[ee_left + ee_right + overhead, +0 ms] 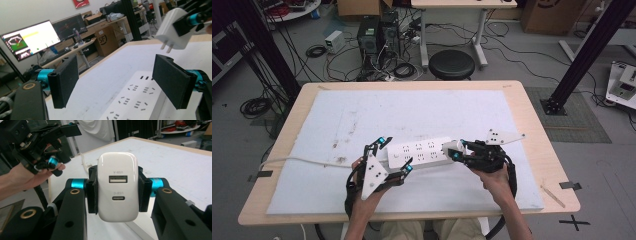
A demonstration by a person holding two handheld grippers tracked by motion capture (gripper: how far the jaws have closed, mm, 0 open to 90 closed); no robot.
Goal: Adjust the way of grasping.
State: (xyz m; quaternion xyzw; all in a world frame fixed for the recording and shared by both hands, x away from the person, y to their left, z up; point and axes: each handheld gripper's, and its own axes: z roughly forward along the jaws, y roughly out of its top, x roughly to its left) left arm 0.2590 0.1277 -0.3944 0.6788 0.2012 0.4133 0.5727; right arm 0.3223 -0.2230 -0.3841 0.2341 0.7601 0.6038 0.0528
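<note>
Right gripper view showed the right gripper [117, 192] closed on a white charger [117, 187], its fingers [91, 192] pressed against the charger's two long sides so that the body sat squarely between them. The charger was a rounded white block, and the face turned to the camera carried two ports, one wider slot above a smaller oval one, each with small grey lettering. In the left gripper view the charger [172, 27] hung in the air above the far end of a white strip [136, 100], its two metal prongs pointing down and not touching the strip. The left gripper [120, 82] stood wide open with nothing held, its fingers [65, 80] on either side of the strip, whose top bore rows of sockets. In the high view the strip [419, 152] lay on a white mat [362, 115] on the desk [532, 125], between the left gripper [394, 155] and the right gripper [457, 150], with its cord [302, 161] running off to the left.
</note>
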